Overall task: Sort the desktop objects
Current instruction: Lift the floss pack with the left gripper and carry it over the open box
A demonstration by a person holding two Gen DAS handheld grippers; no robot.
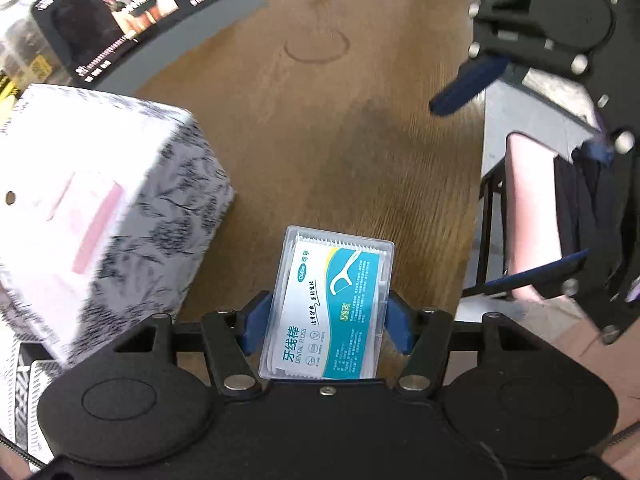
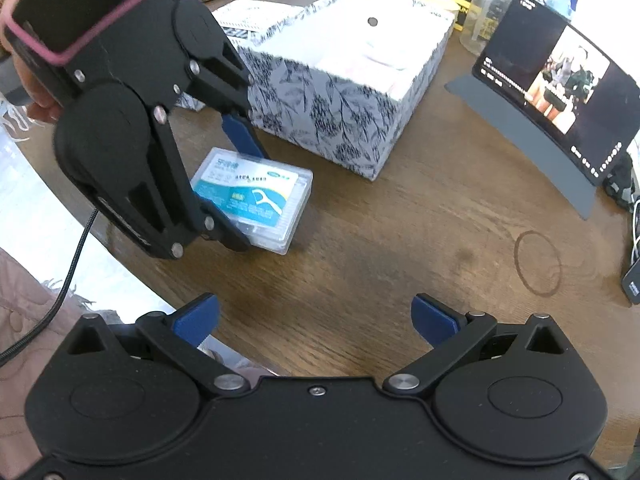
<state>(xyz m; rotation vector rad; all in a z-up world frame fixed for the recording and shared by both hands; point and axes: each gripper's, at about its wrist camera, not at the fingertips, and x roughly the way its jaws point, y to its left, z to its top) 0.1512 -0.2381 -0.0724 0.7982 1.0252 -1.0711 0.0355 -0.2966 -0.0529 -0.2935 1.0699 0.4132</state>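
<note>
A clear plastic dental floss box (image 1: 340, 272) with a teal and white label sits between the blue pads of my left gripper (image 1: 328, 304), which is shut on its long sides. In the right wrist view the same floss box (image 2: 276, 200) lies low at the brown wooden table (image 2: 400, 240), held by the left gripper (image 2: 248, 196); whether it touches the wood I cannot tell. My right gripper (image 2: 316, 316) is open with only bare table between its fingers. It also shows at the right of the left wrist view as the right gripper (image 1: 460, 198), jaws wide apart.
A white box with a dark floral print (image 1: 100, 208) (image 2: 344, 92) stands just left of the floss box. A tablet on a grey stand (image 1: 132, 12) (image 2: 560, 88) plays video at the far side. A ring stain (image 2: 538, 264) marks the wood. Clutter lines the back edge.
</note>
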